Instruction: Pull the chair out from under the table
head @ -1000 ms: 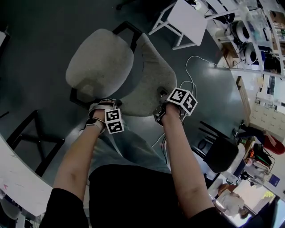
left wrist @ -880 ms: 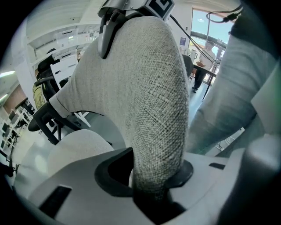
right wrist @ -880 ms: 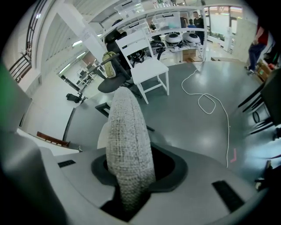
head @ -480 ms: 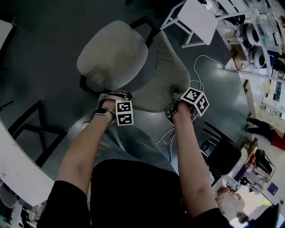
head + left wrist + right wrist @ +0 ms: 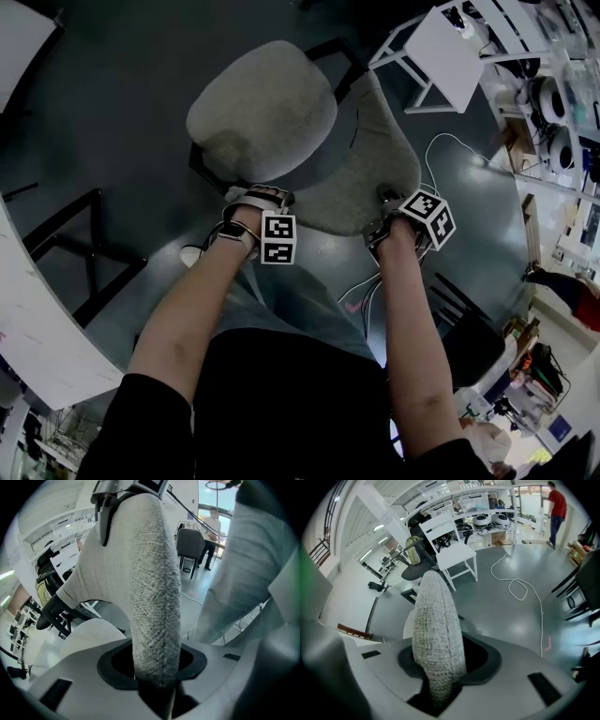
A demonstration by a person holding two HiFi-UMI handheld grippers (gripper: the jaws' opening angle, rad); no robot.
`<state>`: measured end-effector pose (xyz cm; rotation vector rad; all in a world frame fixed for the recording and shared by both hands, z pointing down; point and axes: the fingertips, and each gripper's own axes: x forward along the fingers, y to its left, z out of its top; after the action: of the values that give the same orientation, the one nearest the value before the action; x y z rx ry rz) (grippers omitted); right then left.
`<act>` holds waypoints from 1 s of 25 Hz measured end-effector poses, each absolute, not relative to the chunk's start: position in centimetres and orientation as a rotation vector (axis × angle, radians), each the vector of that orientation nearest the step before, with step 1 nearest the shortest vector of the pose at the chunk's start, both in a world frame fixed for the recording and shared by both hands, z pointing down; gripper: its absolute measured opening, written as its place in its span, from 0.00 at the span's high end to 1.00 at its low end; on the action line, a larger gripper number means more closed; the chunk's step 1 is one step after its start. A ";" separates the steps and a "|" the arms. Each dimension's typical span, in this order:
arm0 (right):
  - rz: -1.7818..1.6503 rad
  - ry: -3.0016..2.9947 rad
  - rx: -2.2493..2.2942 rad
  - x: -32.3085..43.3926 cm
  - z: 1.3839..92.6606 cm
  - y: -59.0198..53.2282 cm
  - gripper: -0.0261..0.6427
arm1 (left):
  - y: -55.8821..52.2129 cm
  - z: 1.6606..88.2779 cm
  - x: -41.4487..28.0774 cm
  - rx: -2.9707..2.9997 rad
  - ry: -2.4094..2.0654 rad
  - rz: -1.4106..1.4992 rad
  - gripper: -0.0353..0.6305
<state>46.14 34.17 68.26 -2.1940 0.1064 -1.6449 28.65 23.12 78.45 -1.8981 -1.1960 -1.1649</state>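
Note:
A chair with a grey fabric seat [image 5: 262, 112] and a black frame stands on the dark floor in front of me. Its curved grey backrest [image 5: 370, 164] is the nearer part. My left gripper [image 5: 258, 202] is shut on the backrest's top edge near its left end. My right gripper [image 5: 389, 214] is shut on the same edge near its right end. In the left gripper view the woven backrest [image 5: 154, 597] runs up from between the jaws of the left gripper [image 5: 154, 672]. The right gripper view shows the backrest [image 5: 436, 634] pinched in the right gripper [image 5: 440, 686].
A white table [image 5: 37, 319] runs along the left edge, with a black frame [image 5: 70, 248] under it. A white stool [image 5: 448, 52] stands beyond the chair at the right, a white cable [image 5: 441, 150] lies on the floor, and a black chair [image 5: 469, 328] is at my right.
Both grips are the same. The chair and both grippers sit a little further right in the head view, and more of the white table shows at the left.

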 end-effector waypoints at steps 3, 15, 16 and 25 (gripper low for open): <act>-1.648 0.092 -2.199 46.0 68.5 34.2 0.78 | 22.9 78.4 28.2 -1.900 -1.192 -1.158 0.69; -1.633 0.101 -2.125 45.4 67.7 33.9 0.54 | 20.1 73.6 27.8 -2.171 -1.053 -1.162 0.69; -1.627 0.098 -2.123 45.1 67.4 34.0 0.54 | 19.7 73.2 27.6 -2.198 -1.031 -1.159 0.69; -1.600 0.093 -2.082 40.2 64.9 33.6 0.54 | 12.2 69.3 24.8 -2.534 -0.698 -1.200 0.69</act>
<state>40.16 33.57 64.90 -2.0819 0.0934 -1.6002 24.78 12.23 69.33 -2.5341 -0.6978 -1.1997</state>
